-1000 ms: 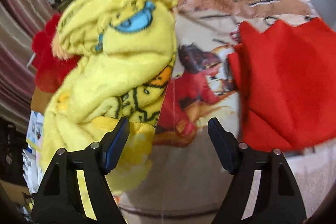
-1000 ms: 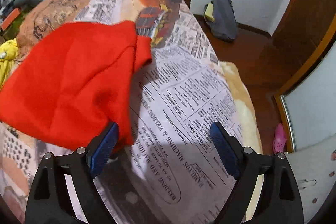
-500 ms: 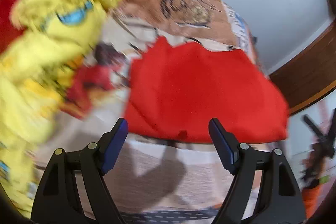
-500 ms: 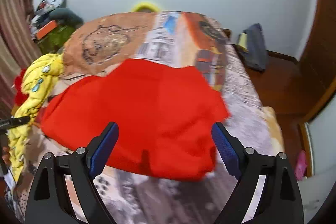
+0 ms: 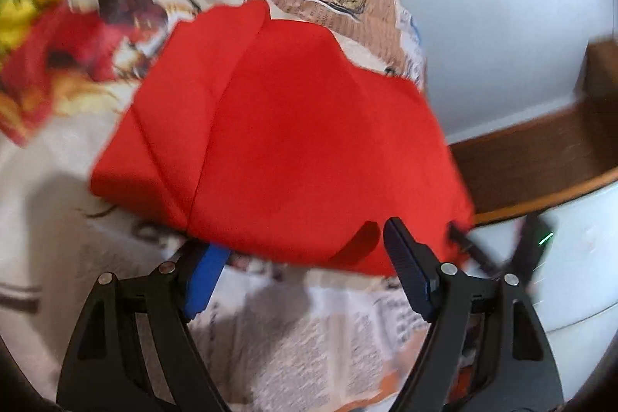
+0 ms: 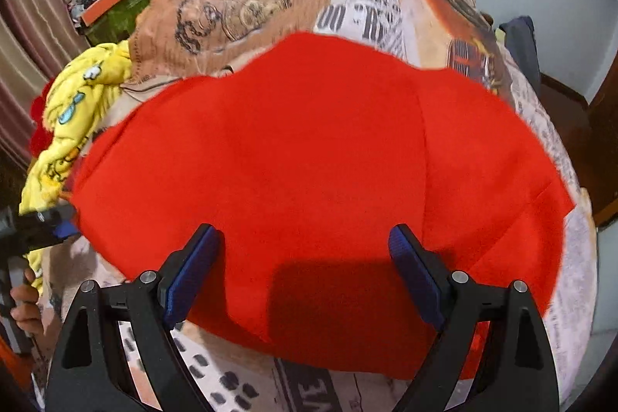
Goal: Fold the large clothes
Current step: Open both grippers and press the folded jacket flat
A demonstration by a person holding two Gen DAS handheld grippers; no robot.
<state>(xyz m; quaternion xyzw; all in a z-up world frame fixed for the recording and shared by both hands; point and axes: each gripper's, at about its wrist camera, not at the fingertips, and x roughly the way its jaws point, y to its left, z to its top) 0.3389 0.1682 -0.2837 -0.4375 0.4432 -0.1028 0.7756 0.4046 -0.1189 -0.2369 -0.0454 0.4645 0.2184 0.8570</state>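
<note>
**A:** What did your grippers show?

**B:** My right gripper [image 6: 301, 273] stood wide apart, holding nothing, over the near edge of the red garment [image 6: 309, 180]. My left gripper [image 5: 297, 265] was wide too, one fingertip tucked beneath that edge.

**A:** And beyond?

**B:** The garment lay spread on the newspaper-print bedspread [image 6: 251, 2], a yellow blanket [image 6: 73, 118] bunched at its left.

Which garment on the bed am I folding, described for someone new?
Find the bed with the newspaper-print cover. Spread across its middle lies the red garment, flat and plain. Unlike the yellow cartoon-print fleece bunched at the bed's left edge, it has no pattern.
</note>
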